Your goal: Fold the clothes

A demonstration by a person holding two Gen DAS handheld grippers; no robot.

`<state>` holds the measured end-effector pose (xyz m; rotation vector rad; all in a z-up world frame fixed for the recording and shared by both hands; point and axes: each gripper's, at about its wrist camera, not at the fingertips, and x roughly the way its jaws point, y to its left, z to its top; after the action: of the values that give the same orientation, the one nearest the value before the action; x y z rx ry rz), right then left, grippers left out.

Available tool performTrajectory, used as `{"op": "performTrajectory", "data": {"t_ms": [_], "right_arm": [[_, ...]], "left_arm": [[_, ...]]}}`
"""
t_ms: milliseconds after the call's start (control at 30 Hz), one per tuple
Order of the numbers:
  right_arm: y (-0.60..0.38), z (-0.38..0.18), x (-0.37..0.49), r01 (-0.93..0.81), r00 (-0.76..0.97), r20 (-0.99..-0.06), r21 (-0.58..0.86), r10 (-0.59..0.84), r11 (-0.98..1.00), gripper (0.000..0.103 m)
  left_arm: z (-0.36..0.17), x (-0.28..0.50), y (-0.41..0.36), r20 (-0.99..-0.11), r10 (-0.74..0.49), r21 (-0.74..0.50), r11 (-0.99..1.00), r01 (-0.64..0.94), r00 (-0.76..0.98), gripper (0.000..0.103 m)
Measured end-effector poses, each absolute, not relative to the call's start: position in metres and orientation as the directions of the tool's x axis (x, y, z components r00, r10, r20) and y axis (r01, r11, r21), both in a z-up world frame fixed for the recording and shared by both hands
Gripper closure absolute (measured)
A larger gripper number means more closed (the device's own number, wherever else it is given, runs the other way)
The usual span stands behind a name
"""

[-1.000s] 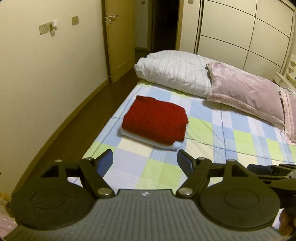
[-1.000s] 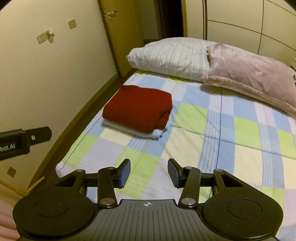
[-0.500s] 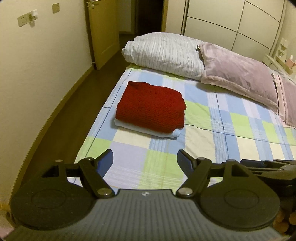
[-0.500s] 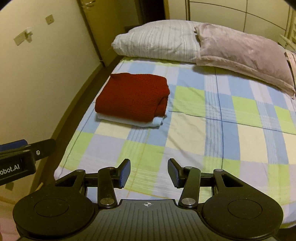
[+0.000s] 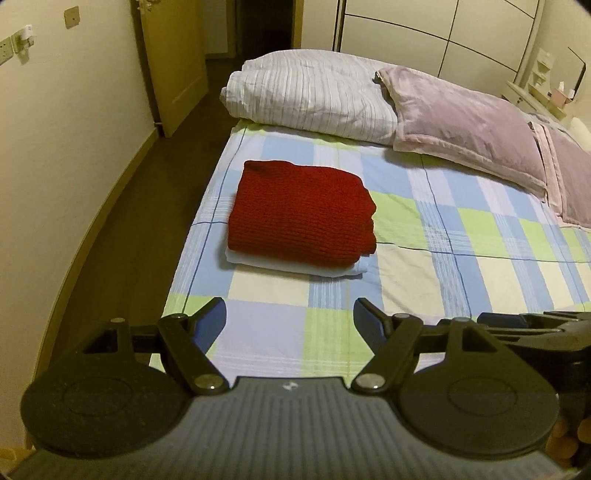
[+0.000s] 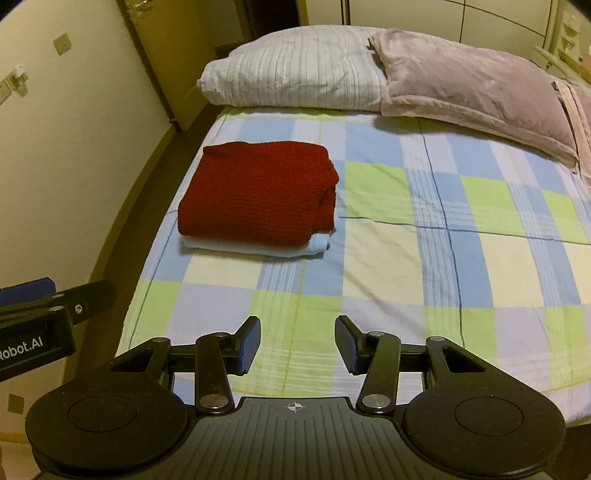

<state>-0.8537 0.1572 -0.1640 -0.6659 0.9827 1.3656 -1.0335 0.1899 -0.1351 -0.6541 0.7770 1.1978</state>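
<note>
left gripper (image 5: 290,319): I see the jaws spread wide, nothing between them, only bedsheet showing in the gap. Tilted down at the near end of the bed.
right gripper (image 6: 297,345): jaws apart too, a narrower gap than the left, nothing pinched. Blue pads (image 6: 248,345) face each other over a green and white patch of sheet.
cross-view: from the right wrist I see the left gripper's side at the left edge, over the floor beside the bed. From the left wrist, the right gripper's linkage pokes in at the right edge.
hand: fingertips (image 5: 563,437) just visible at bottom right of the left view, behind the gripper body.
red sweater (image 5: 301,216): folded into a neat rectangle, on the left half of the bed, ahead of both grippers and well clear of them. Knit texture visible.
white garment (image 5: 295,267): folded flat, directly under the red sweater; I see only its near and right edges sticking out.
bedsheet (image 6: 424,266): checked blue, green, cream, lying flat.
striped pillow (image 5: 314,94): at the head of the bed, left side.
pink pillow (image 5: 465,125): just beside the striped one, touching it.
door (image 5: 173,62): far left, past the bed, standing open.
wardrobe (image 5: 436,33): behind the pillows, white panels.
</note>
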Motion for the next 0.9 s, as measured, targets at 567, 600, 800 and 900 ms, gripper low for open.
{"op": "performTrajectory", "data": {"t_ms": [567,600,800,900], "right_arm": [[0.207,-0.185,-0.873,-0.980,-0.059,-0.892,0.138,0.449,0.145,0.055],[0.208,-0.187,-0.873,-0.980,-0.059,-0.893,0.138,0.446,0.147,0.055],[0.218,-0.192,-0.869,-0.978,-0.049,-0.900,0.132,0.433,0.163,0.055],[0.223,-0.195,-0.867,-0.977,-0.043,-0.903,0.128,0.428,0.172,0.055]], "left_arm": [[-0.160,-1.050,0.231,-0.834,0.525,-0.036,0.254,-0.966,0.169,0.030],[-0.161,-1.050,0.233,-0.836,0.522,-0.036,0.255,-0.966,0.169,0.030],[-0.169,-1.046,0.244,-0.842,0.510,-0.037,0.266,-0.963,0.174,0.030],[-0.172,-1.043,0.251,-0.845,0.505,-0.039,0.274,-0.961,0.178,0.030]]}}
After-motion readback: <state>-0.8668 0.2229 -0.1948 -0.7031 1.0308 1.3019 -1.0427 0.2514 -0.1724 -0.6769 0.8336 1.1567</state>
